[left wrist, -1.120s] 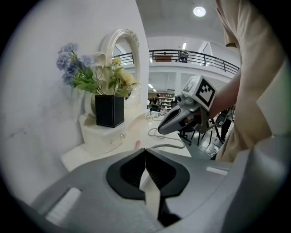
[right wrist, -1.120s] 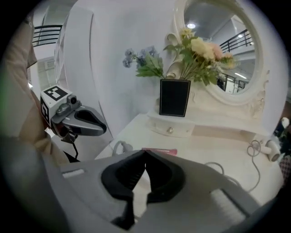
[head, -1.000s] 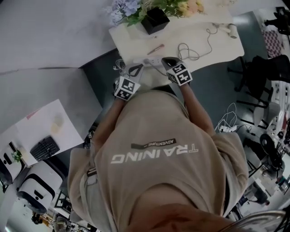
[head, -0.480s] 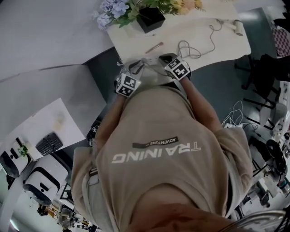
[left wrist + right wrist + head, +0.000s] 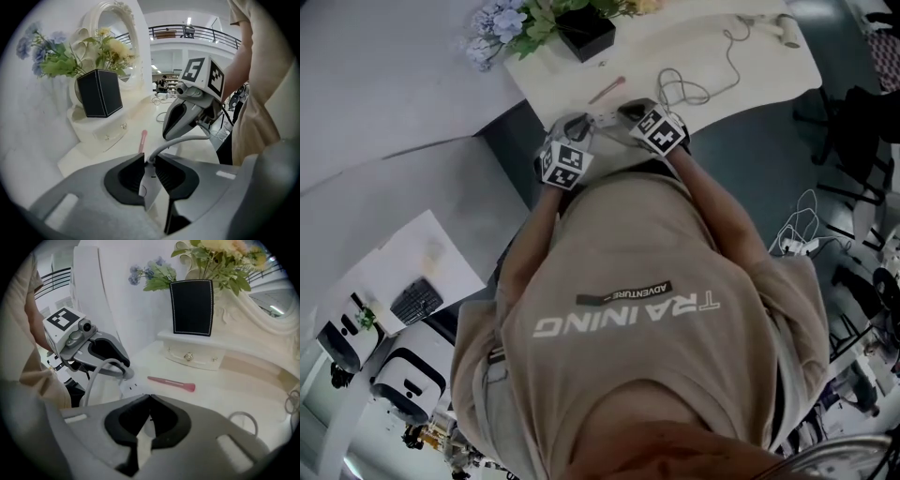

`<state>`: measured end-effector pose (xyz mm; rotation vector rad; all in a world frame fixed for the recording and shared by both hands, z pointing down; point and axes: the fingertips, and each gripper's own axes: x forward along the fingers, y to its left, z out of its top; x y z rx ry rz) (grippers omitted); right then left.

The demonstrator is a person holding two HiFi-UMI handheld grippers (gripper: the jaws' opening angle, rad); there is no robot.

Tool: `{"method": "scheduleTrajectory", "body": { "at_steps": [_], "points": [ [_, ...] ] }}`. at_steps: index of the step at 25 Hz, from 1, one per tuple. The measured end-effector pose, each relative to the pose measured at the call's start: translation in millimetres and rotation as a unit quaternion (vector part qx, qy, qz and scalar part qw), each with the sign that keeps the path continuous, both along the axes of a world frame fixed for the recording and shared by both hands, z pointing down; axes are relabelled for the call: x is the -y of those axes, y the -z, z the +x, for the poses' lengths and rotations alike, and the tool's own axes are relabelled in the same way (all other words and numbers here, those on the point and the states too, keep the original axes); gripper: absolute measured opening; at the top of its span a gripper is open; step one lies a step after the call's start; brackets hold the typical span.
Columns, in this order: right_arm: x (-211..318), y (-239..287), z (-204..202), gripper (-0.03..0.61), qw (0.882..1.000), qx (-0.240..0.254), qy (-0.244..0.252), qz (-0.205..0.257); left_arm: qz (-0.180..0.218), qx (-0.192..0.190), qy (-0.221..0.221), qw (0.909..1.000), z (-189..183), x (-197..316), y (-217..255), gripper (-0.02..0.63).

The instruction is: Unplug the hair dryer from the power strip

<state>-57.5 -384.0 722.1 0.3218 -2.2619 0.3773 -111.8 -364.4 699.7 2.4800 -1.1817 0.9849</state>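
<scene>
Cord (image 5: 183, 139), grey, comes out between jaws of left hand-held gripper (image 5: 149, 160), pinched at plug end over white power strip (image 5: 130, 386) near front edge of tabletop (image 5: 243, 394). Right hand-held gripper (image 5: 149, 398) pressed together, apparently on strip's end as brace.

Risks:
- pull taken on cord, not plug body, strains wire
- brace slips, strip lifts or slides off edge
- sudden release, jerk knocks pink brush (image 5: 172, 382)

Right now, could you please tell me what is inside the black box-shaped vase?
Blue and yellow flowers with green leaves rise from the black vase. Its walls hide their stems and whatever else it holds.
</scene>
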Motion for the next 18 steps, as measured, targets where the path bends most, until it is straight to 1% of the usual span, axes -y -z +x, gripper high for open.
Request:
{"method": "scheduleTrajectory", "body": {
  "at_steps": [2, 5, 6, 8, 10, 11, 15, 18],
  "points": [
    [-1.2, 0.3, 0.8, 0.005, 1.0, 0.002, 0.005, 0.002, -0.004, -0.006, 0.01, 0.9999, 0.1, 1.0, 0.5, 0.072],
    [-1.0, 0.9, 2.0, 0.005, 1.0, 0.012, 0.009, 0.0, -0.024, -0.03, 0.037, 0.9986, -1.5, 4.8, 0.8, 0.069],
    [-0.5, 1.5, 1.9, 0.005, 1.0, 0.013, 0.012, 0.002, -0.03, -0.032, 0.042, 0.9981, -2.1, 5.9, 0.8, 0.067],
    [-1.2, 2.2, 2.2, 0.005, 1.0, 0.014, 0.018, 0.007, -0.032, -0.021, 0.038, 0.9985, -1.3, 4.2, -0.8, 0.063],
    [-3.1, 2.1, 3.8, 0.005, 1.0, 0.013, 0.022, 0.01, -0.024, -0.008, 0.033, 0.9991, 1.4, 1.9, 0.2, 0.061],
    [-3.6, 1.8, 4.7, 0.005, 1.0, 0.012, 0.025, 0.01, -0.02, -0.008, 0.036, 0.9991, 2.1, 1.8, 2.1, 0.061],
    [-2.9, 1.1, 4.3, 0.005, 0.999, 0.01, 0.032, 0.012, 0.004, -0.027, 0.058, 0.998, 0.3, 3.8, 15.7, 0.06],
    [-2.5, 1.2, 4.3, 0.005, 0.999, 0.008, 0.032, 0.011, 0.011, -0.043, 0.067, 0.9968, 1.2, 3.1, 35.0, 0.061]
  ]
}}
